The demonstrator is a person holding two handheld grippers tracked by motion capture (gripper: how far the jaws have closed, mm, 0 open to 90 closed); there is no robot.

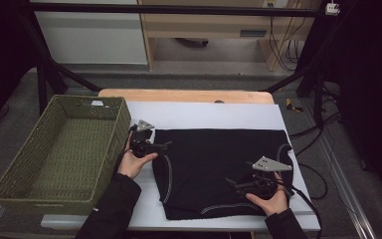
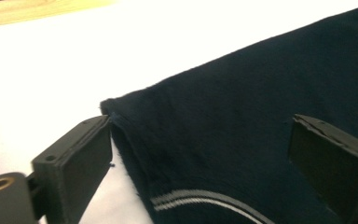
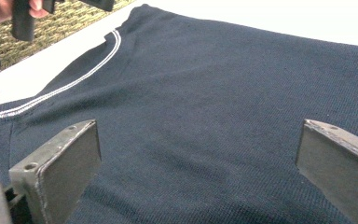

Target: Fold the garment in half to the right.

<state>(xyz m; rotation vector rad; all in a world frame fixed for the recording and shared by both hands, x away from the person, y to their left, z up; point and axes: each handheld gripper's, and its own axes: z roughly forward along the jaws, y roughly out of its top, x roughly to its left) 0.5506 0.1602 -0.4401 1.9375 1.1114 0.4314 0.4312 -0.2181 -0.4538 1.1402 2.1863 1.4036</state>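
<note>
Black garment lies folded flat | we find left gripper agape at its corner, right gripper agape, both empty | green basket apparently unfilled.

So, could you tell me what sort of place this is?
Probably a lab recording rig: a black frame spans a small table, loose cables hang behind, and a dark garment lies beside a woven basket.

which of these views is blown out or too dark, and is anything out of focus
High view: dim, the dark garment loses fold detail. Left gripper view: the white sheet is blown out and the near jaws look soft. Right gripper view: evenly lit, knit texture sharp, the far hand blurred.
</note>
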